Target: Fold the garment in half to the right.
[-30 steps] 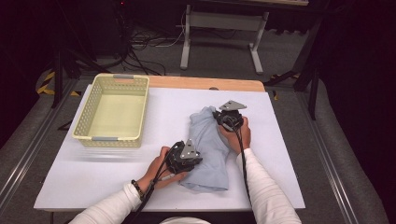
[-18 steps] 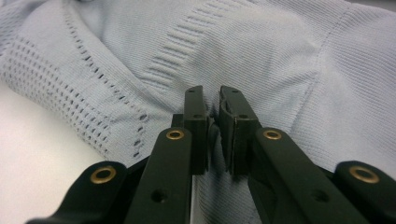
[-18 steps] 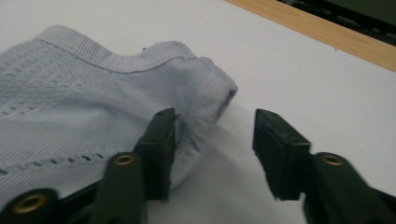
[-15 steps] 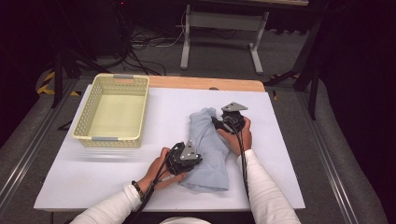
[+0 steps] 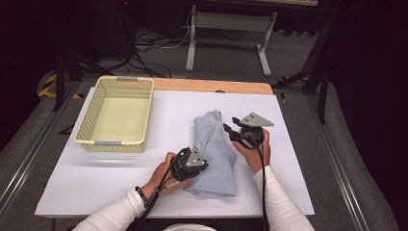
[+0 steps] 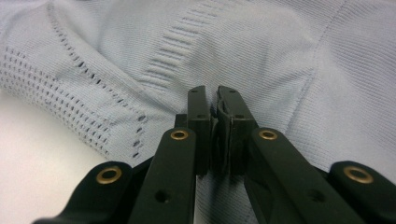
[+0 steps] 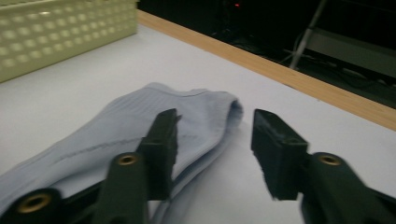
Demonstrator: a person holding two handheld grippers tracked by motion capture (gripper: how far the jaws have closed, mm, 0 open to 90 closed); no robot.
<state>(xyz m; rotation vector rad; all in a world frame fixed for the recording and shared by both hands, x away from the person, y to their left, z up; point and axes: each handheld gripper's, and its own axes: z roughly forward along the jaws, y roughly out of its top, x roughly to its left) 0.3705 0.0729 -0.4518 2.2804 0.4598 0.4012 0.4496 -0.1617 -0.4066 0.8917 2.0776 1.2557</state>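
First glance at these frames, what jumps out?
A folded pale blue knit garment lies mid-table on the white table cover. The left claw is pinched shut on its fabric; the right claw stands open beside its far end. An empty yellow perforated basket sits far left.

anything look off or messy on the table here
Nothing stands out. The light blue garment lies folded on the white table, undamaged; its rows of small holes look like knit pattern. The basket sits upright and empty. The left gripper pinches the fabric; the right gripper is open beside it.
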